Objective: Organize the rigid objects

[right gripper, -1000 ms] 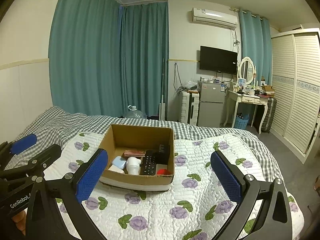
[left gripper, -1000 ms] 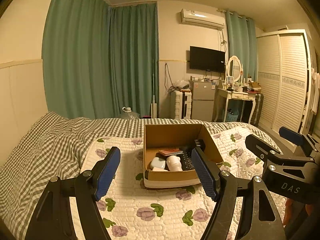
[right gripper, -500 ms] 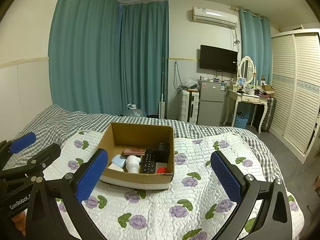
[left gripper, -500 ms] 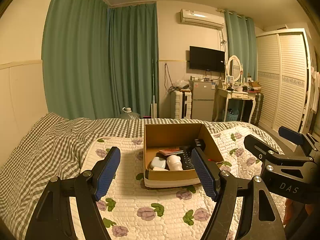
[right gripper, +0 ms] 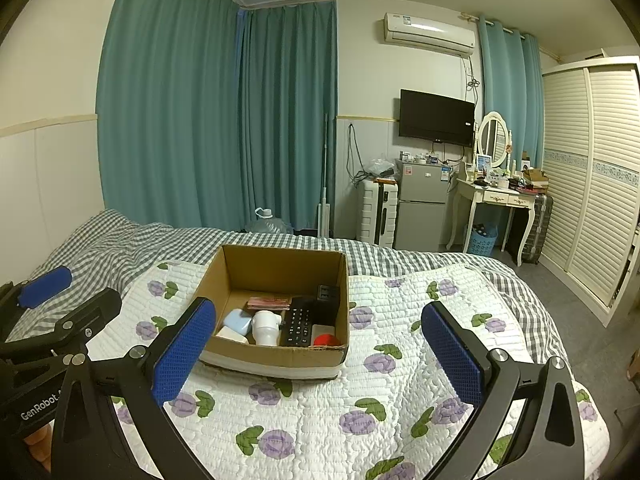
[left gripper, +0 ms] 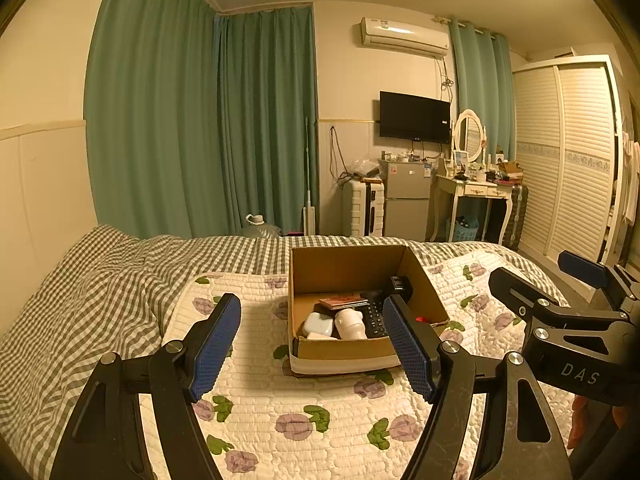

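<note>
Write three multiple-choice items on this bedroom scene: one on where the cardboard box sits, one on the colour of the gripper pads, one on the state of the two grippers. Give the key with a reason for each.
1. Where does the cardboard box sit?
A. On the floor by the wardrobe
B. On the flowered quilt on the bed
C. On the dressing table

2. What colour are the pads on the gripper fingers?
A. Blue
B. Red
C. White

3. How do the left gripper and right gripper stand?
A. Both shut on the remote control
B. One holds the box
C. Both open and holding nothing

Key:
1 B, the box rests on the quilt with purple flowers.
2 A, each finger carries a blue textured pad.
3 C, a wide gap shows between the fingers of each, and the remote control lies in the box.
</note>
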Tool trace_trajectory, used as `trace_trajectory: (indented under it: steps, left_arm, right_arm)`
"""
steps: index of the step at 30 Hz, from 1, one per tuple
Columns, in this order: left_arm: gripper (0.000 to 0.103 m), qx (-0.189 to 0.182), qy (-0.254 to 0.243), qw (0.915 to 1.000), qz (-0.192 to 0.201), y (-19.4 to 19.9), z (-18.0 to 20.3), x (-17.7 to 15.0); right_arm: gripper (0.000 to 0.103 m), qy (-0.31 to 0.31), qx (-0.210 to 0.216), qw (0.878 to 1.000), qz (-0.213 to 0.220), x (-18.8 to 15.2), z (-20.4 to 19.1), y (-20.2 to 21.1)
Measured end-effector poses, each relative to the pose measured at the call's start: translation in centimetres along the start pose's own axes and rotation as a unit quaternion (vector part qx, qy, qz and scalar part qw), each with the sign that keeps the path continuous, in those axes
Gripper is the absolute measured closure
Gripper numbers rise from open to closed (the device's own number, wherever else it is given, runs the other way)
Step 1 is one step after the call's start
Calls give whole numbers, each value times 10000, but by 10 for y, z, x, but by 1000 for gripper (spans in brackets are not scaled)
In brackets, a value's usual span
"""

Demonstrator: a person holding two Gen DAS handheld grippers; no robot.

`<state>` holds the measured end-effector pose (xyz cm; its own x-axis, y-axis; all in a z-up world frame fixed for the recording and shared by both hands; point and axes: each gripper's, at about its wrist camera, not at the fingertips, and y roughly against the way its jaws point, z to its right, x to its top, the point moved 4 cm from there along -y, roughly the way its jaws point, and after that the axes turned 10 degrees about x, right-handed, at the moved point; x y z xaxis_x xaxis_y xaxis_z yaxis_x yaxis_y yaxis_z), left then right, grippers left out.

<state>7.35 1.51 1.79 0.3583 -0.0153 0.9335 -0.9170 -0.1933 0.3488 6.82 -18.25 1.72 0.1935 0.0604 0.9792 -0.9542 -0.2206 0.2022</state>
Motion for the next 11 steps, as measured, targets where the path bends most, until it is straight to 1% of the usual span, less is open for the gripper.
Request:
trace_trajectory:
  steps: [11]
  left_arm:
    - [27, -10, -36, 10000, -40, -3, -1, -7]
  right_arm:
    - [0, -4, -5, 10000, -43, -4, -3, -1]
